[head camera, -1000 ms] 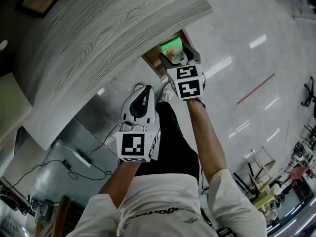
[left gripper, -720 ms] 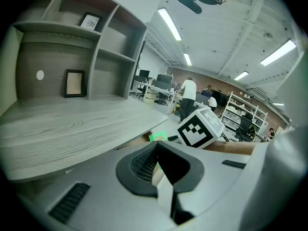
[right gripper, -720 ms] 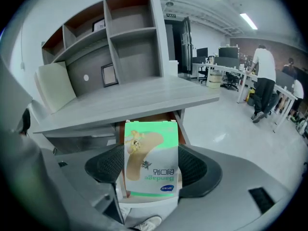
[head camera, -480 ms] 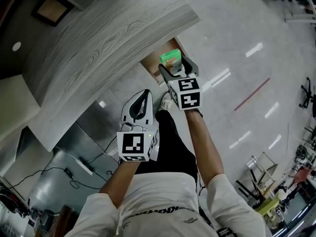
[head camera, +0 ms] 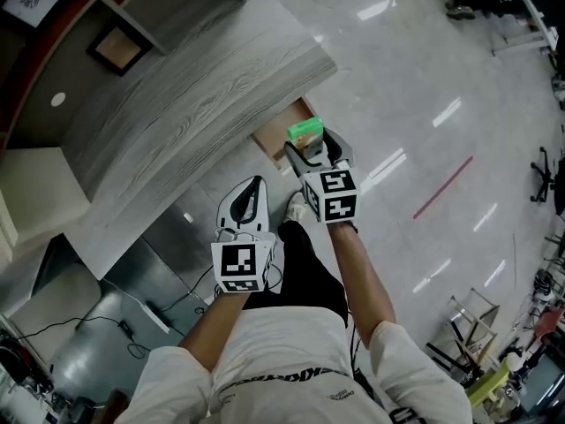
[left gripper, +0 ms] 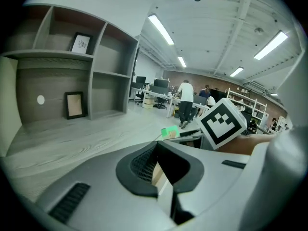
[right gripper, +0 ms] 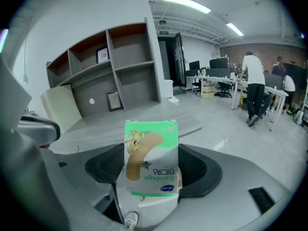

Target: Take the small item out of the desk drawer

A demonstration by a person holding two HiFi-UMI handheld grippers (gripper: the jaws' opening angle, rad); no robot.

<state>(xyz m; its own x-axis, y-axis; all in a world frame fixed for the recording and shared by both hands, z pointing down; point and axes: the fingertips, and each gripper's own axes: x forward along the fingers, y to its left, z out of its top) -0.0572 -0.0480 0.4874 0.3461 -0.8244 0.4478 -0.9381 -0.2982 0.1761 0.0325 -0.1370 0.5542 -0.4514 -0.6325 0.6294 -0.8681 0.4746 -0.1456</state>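
Right tool [head camera: 316, 148]: clamps a green-and-white bandage box [head camera: 305, 132] upright between its jaws, print upside down in the right gripper view. Sits, in the head view, over the front corner of the open drawer [head camera: 274, 136] under the grey wood-grain counter [head camera: 194, 104]. Left tool [head camera: 255, 184]: jaws drawn together on nothing, beside the counter's edge, apart from the box.
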